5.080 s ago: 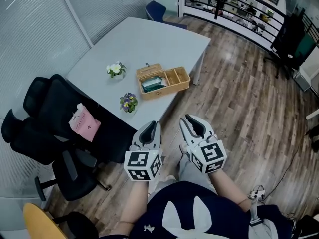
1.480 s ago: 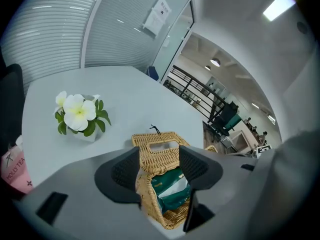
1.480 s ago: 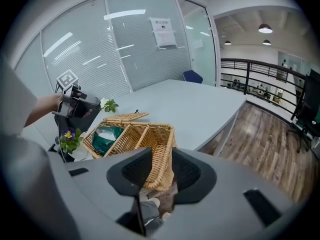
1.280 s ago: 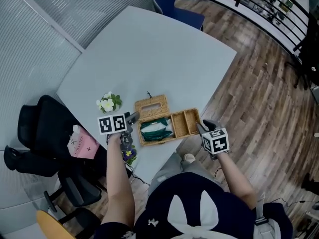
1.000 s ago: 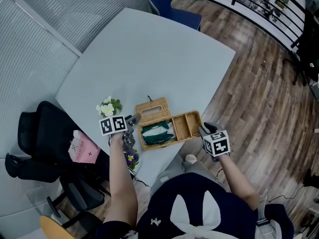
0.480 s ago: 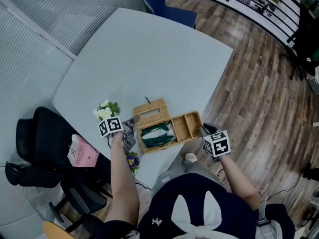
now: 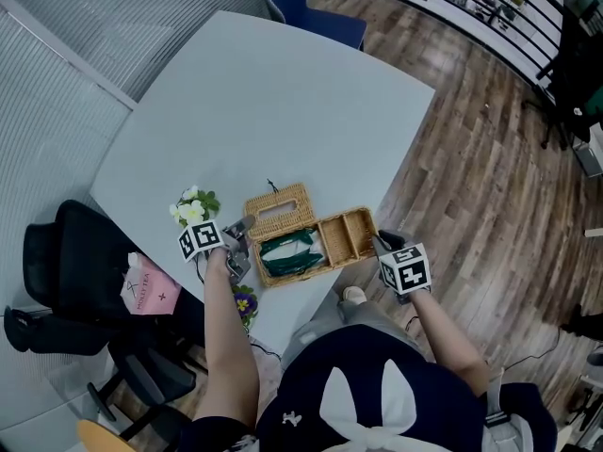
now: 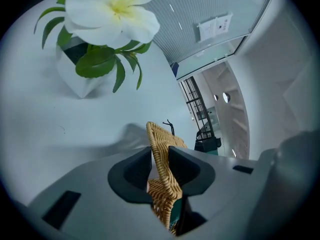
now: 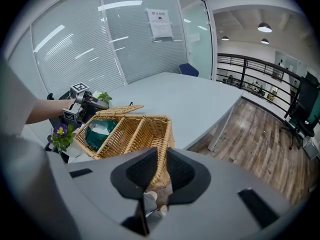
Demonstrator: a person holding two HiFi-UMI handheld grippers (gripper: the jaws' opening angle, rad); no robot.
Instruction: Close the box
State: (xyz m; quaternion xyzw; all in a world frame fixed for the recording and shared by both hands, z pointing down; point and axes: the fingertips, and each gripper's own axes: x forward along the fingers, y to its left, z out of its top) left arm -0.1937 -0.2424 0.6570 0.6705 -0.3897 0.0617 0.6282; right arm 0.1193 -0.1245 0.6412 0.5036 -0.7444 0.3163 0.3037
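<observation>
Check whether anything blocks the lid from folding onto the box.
Nothing visible does. Both grippers' jaws have just been closing: the left gripper on the lid, open behind the box, the right gripper on its end wall. The green packet seems below the rim.

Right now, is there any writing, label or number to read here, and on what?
Paper notice on the glass wall: printed lines, too blurred to read.
Pink bag on the black chair: dark print, too small to read.
No other words or numbers show.
</observation>
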